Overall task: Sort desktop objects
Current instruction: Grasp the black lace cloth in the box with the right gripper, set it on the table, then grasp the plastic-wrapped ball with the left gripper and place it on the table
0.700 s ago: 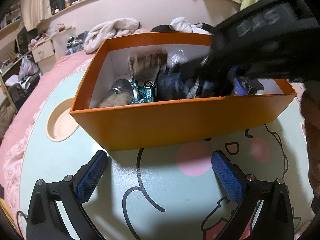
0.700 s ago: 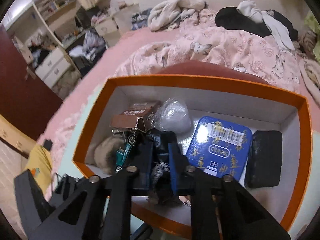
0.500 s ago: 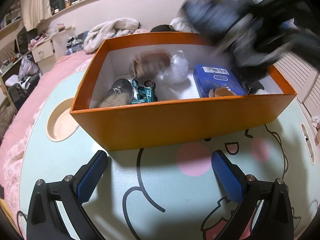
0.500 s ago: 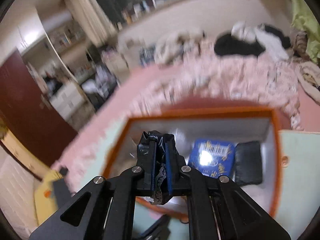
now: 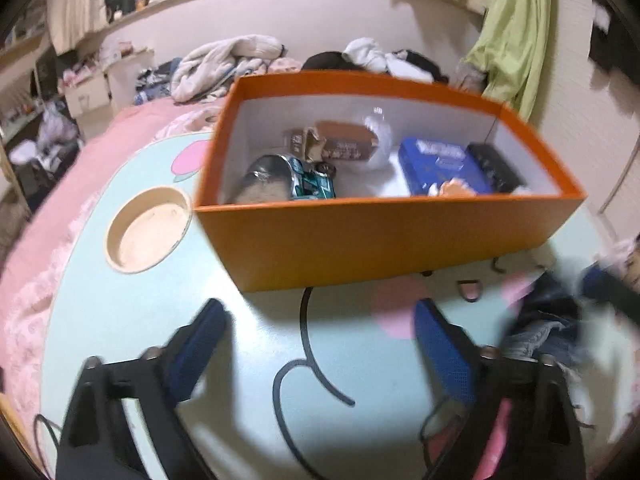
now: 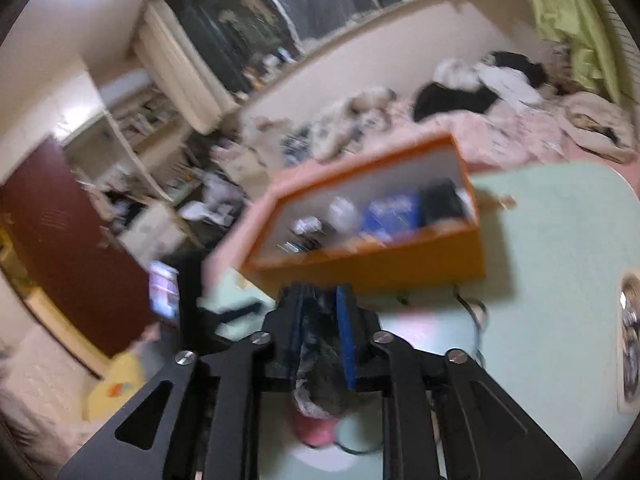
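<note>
Now lifted clear of the orange box [image 6: 368, 256], right tool [image 6: 320, 320] clamps dark bundle [image 6: 316, 344]; left tool [image 5: 316, 336] spread wide

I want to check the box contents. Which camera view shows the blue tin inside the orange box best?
The left wrist view: the blue tin lies fairly sharp inside the orange box, beside a black case. In the right wrist view the tin is only a small, motion-blurred blue patch.

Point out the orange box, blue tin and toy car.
orange box [image 5: 384, 236], left wrist view, front outer wall.
blue tin [image 5: 436, 164], left wrist view, lid top.
toy car [image 5: 310, 182], left wrist view, teal body.
</note>
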Available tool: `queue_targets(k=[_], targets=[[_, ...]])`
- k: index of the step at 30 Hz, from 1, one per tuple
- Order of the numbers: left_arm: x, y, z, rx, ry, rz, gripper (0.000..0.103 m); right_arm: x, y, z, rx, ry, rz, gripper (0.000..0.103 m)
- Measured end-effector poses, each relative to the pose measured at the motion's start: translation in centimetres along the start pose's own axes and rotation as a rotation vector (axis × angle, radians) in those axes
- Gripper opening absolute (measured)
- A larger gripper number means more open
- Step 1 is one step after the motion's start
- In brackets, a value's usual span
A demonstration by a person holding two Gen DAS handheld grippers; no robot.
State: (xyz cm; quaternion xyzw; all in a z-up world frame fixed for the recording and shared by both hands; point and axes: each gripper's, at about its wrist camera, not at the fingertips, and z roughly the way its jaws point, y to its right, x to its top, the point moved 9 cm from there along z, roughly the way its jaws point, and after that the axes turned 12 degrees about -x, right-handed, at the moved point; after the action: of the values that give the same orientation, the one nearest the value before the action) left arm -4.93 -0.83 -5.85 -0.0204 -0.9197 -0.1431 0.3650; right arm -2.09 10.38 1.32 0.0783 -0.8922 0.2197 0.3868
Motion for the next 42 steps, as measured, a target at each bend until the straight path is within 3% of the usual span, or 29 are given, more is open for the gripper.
queue_targets(k=[2,4,5,8,9,16,20,23,26,29,30,34,37,39,42], targets=[[0.6,-0.2,-1.0,-0.050,0.014,-0.012,0.074,-0.3,0.4,0.7,-0.035,-0.030,0.005,0.021],[2.0,-0.3,-2.3,-0.063,0.043,0.014,0.062,0.2,0.4,-0.1,-0.033,0.003,0.008,0.021],[2.7,-0.4,-2.6,-0.059,0.050,0.025,0.061,0.5,0.6,-0.5,-0.031,0.026,0.007,0.025],[5.3,-0.2,-4.2,-0.097,0.071,0.045,0.049,0.4,0.6,-1.7,-0.040,0.085,0.003,0.059],[6.3,-0.1,-4.5,-0.114,0.073,0.048,0.043,0.2,0.5,-1.8,-0.046,0.099,0.005,0.061],[11.5,1.9,-4.6,-0.224,0.058,0.081,0.032,-1.4,-0.2,-1.1,-0.053,0.074,0.003,0.061],[13.0,3.3,-0.7,-0.229,-0.030,0.099,0.021,-1.9,0.7,-0.9,-0.043,0.066,0.025,0.061],[12.8,4.6,3.4,-0.256,-0.134,0.091,0.021,-2.0,0.9,-0.9,-0.041,0.061,0.040,0.061],[12.9,3.6,6.1,-0.105,-0.141,0.097,0.021,-2.0,0.9,-0.9,-0.038,0.057,0.045,0.061],[13.1,2.6,8.2,0.044,-0.142,0.148,0.032,-2.2,0.9,-0.7,-0.033,0.049,0.045,0.061],[12.8,2.5,8.6,0.055,-0.160,0.162,0.033,-2.2,0.9,-0.7,-0.032,0.047,0.045,0.061],[12.5,3.4,8.8,0.052,-0.181,0.241,0.030,-2.3,1.1,-0.5,-0.028,0.039,0.050,0.061],[12.5,3.5,8.2,-0.025,-0.164,0.198,0.029,-2.5,1.3,-0.4,-0.027,0.032,0.059,0.061],[13.3,3.9,6.6,-0.109,-0.091,0.159,0.029,-2.4,1.3,-0.4,-0.026,0.032,0.063,0.061],[14.0,4.7,2.7,-0.164,0.028,0.163,0.029,-2.4,1.3,-0.5,-0.027,0.034,0.061,0.061]])
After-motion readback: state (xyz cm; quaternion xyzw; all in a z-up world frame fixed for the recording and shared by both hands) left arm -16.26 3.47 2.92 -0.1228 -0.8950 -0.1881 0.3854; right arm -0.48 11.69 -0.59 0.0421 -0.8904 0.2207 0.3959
